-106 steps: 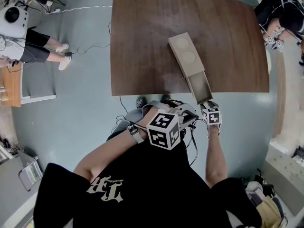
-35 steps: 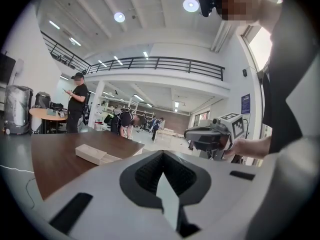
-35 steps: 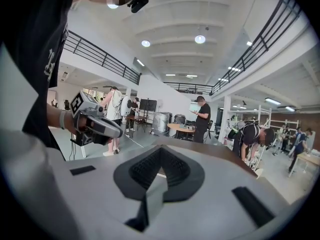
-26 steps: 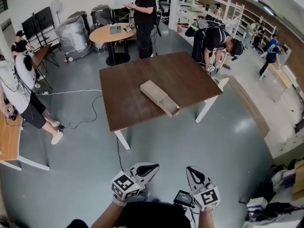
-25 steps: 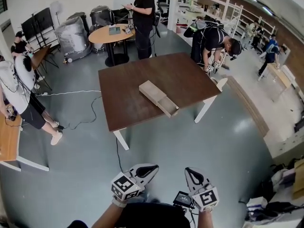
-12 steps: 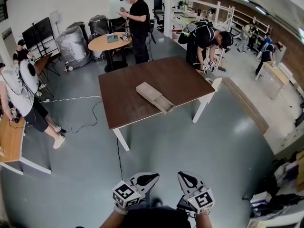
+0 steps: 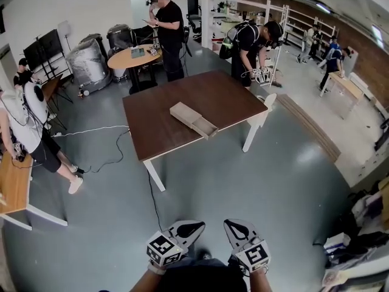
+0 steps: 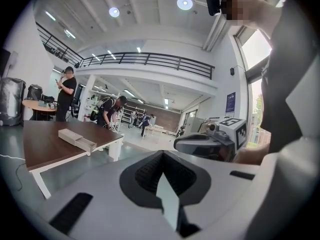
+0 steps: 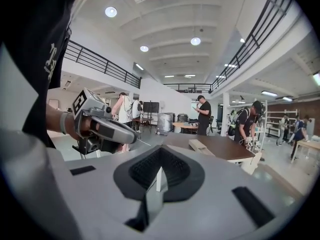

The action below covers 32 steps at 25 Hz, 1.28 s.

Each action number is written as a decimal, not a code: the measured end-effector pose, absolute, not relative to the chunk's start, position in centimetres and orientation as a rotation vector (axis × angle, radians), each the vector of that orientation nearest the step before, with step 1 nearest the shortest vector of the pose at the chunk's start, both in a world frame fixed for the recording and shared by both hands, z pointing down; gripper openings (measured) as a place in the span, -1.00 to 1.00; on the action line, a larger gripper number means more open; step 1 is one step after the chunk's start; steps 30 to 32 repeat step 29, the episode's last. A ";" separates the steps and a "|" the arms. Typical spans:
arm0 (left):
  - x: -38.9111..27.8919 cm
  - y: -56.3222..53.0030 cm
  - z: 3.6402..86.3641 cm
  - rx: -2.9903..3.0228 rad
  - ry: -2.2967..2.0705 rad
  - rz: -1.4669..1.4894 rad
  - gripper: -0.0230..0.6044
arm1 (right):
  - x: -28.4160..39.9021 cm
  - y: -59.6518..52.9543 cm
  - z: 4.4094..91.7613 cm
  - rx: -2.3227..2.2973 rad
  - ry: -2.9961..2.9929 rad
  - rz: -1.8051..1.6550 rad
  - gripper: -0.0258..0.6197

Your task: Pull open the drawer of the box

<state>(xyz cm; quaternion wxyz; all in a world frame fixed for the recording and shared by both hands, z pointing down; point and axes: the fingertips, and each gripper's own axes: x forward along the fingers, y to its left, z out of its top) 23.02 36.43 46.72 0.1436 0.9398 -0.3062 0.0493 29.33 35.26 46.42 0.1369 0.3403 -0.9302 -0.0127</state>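
Your L gripper (image 7: 193, 225) & R gripper (image 7: 234, 224) are both closed on nothing, well off the worktop (image 7: 228, 96); w/ the drawer (image 7: 205, 127) jutting near its edge, the person (image 7: 246, 41) alongside could bump the box (image 7: 184, 111).

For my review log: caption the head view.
Left gripper and right gripper shut, far from the table; box drawer open.
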 end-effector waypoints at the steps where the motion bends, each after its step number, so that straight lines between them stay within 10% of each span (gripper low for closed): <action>1: 23.0 36.8 46.7 2.711 -0.881 0.142 -0.92 | 29.4 35.6 46.5 0.989 -2.688 -0.035 -0.96; 32: 21.7 38.4 47.2 2.701 -0.929 0.136 -0.92 | 28.8 37.0 46.8 0.961 -2.670 -0.090 -0.96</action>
